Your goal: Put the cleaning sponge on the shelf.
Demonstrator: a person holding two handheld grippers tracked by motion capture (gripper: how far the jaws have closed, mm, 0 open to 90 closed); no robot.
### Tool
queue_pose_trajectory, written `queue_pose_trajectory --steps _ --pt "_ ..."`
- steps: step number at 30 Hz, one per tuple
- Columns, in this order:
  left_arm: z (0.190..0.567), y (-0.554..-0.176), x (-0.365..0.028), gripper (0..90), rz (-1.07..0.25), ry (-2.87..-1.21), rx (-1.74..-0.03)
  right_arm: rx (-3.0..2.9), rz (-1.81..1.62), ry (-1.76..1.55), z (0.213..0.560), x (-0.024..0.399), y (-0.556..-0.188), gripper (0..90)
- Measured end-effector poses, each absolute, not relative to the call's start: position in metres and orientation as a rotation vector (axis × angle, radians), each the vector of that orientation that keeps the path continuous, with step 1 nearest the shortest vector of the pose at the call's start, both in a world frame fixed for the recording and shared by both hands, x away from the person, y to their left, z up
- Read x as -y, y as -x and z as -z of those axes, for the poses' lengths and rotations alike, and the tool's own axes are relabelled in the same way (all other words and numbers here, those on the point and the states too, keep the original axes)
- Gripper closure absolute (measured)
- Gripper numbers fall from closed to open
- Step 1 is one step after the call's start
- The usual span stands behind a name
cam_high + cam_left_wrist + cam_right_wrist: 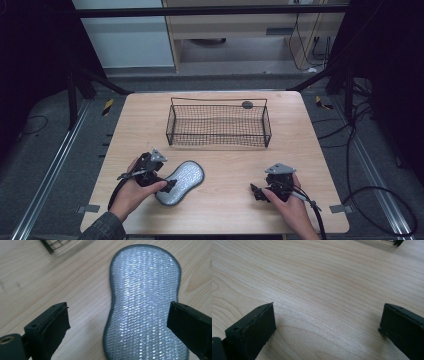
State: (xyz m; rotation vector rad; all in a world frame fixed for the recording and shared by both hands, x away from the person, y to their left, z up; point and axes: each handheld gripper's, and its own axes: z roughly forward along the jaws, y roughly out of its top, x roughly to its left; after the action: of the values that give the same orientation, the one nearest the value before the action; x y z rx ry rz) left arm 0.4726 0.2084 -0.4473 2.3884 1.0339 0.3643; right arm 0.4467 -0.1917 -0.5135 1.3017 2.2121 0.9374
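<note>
Silver scrub pad flat on the tabletop, left gripper poised over its near end

High view: the scrub pad (181, 182) lies flat on the tabletop (225, 160), well in front of the wire basket (218, 125); the left gripper (169, 186) covers the pad's near end, the right gripper (256, 192) rests apart to the pad's right, its finger gap hard to read here. Left gripper view: the fingers (53, 327) stand wide, straddling the pad (145, 302) without pressing it. It looks light, thin and floppy, its woven face slick, so pinching the narrow waist or lifting an edge seems best; its near end is cut off. Right gripper view: fingers (254, 330) wide over bare wood, holding nothing.
</note>
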Motion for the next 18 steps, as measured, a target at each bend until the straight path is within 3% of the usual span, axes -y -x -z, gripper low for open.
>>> queue_pose_trajectory --steps 18 --pt "0.464 -0.481 -0.163 3.5 -0.284 -2.551 -0.952 -2.221 -0.941 -1.327 0.512 0.191 -0.446 0.4"
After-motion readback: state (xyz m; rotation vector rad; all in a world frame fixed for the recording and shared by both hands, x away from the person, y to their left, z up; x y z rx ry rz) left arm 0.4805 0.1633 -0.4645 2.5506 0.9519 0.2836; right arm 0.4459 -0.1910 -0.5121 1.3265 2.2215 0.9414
